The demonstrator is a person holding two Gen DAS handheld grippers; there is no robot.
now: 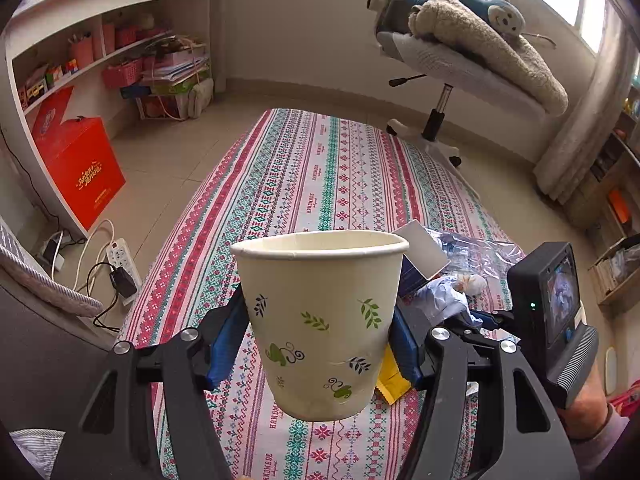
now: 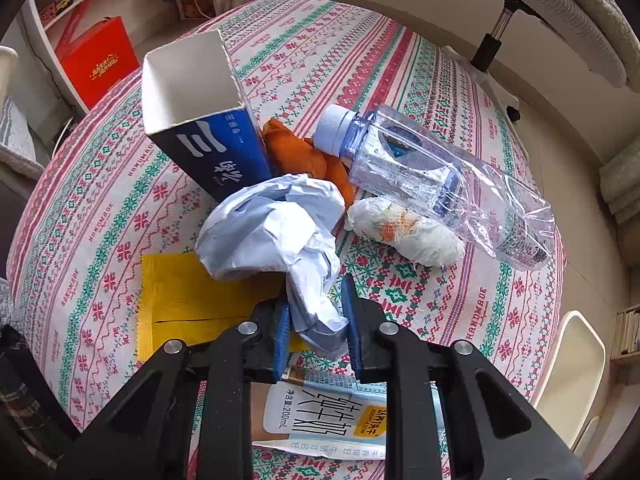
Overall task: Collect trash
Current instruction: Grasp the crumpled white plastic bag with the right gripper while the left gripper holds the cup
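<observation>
Nearest the left wrist lens: a paper cup (image 1: 320, 320) with green leaf prints, pinched upright by the left hand-held gripper (image 1: 320, 344), blue pads (image 1: 226, 344) pressing both sides of its wall. It is lifted clear of the tabletop (image 1: 312, 168), mouth up, inside looks empty. Likely held that way to serve as the container for the litter.

Right wrist view, left to right. A flat yellow wrapper (image 2: 188, 300) lies on the striped cloth. An open blue-and-white carton (image 2: 200, 120) stands tilted behind it. The crumpled pale-blue paper (image 2: 276, 224) sits in the middle, its lower tail caught between the blue pads of the right hand-held gripper (image 2: 318, 316). Jaws are closed on that tail, so a grab is underway. The wad is creased and loose, so it should squash easily and may unfold when raised. Orange peel (image 2: 296, 152) pokes out behind it, touching the carton. Further right lies a rolled white tissue (image 2: 404, 232) with orange stains, just beside a crushed clear bottle (image 2: 432, 176) on its side, cap on. A milk carton (image 2: 320, 420) lies flat under the gripper.

All the trash is clustered near the tabletop's near end. Probable next step: move the paper to the cup.
</observation>
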